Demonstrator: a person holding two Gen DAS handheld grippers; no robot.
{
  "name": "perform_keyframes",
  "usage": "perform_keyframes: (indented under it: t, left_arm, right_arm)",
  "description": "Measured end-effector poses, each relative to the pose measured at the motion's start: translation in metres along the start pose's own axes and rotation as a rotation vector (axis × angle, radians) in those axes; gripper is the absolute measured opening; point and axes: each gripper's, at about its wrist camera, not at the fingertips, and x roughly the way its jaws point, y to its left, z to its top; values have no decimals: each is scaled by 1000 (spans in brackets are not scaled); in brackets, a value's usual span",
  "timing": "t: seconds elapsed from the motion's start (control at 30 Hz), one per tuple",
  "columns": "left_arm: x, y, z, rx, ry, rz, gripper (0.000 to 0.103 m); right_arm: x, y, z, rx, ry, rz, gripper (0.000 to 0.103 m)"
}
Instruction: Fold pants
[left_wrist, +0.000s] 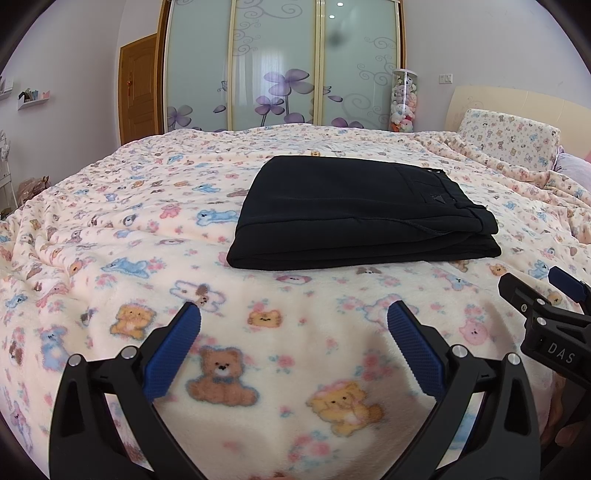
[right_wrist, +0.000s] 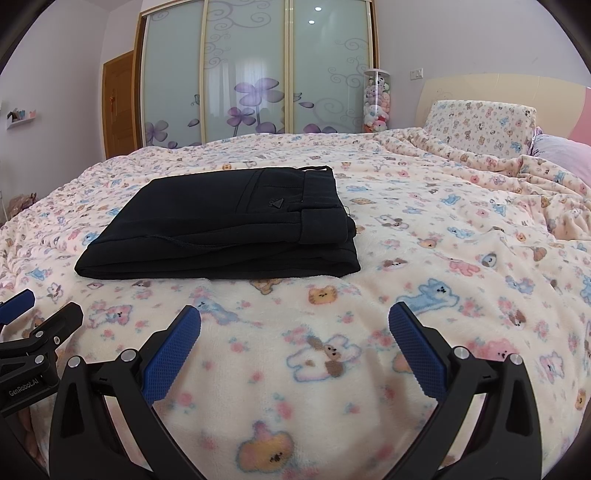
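The black pants (left_wrist: 354, 214) lie folded into a flat rectangular stack on the bear-print blanket (left_wrist: 110, 236), with the waistband at the right end. They also show in the right wrist view (right_wrist: 229, 229). My left gripper (left_wrist: 293, 314) is open and empty, held above the blanket well short of the pants. My right gripper (right_wrist: 294, 314) is open and empty too, short of the pants and to their right. The right gripper shows at the right edge of the left wrist view (left_wrist: 535, 288); the left gripper shows at the left edge of the right wrist view (right_wrist: 37, 306).
The bed is covered by the blanket (right_wrist: 443, 229), bunched up toward the pillow (right_wrist: 484, 122) and headboard (right_wrist: 498, 88) at the right. Behind the bed stand a sliding-door wardrobe (left_wrist: 280, 66), a wooden door (left_wrist: 138, 85) and a clear tube of plush toys (left_wrist: 403, 99).
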Motion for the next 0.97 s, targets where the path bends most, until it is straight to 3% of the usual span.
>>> perform_keyframes:
  t: [0.6, 0.97]
  left_arm:
    - [-1, -1, -3, -3, -17, 33, 101]
    - [0, -2, -2, 8, -1, 7, 101]
  right_arm:
    - [0, -1, 1, 0, 2, 1, 102]
    - [2, -2, -1, 0, 7, 1, 102]
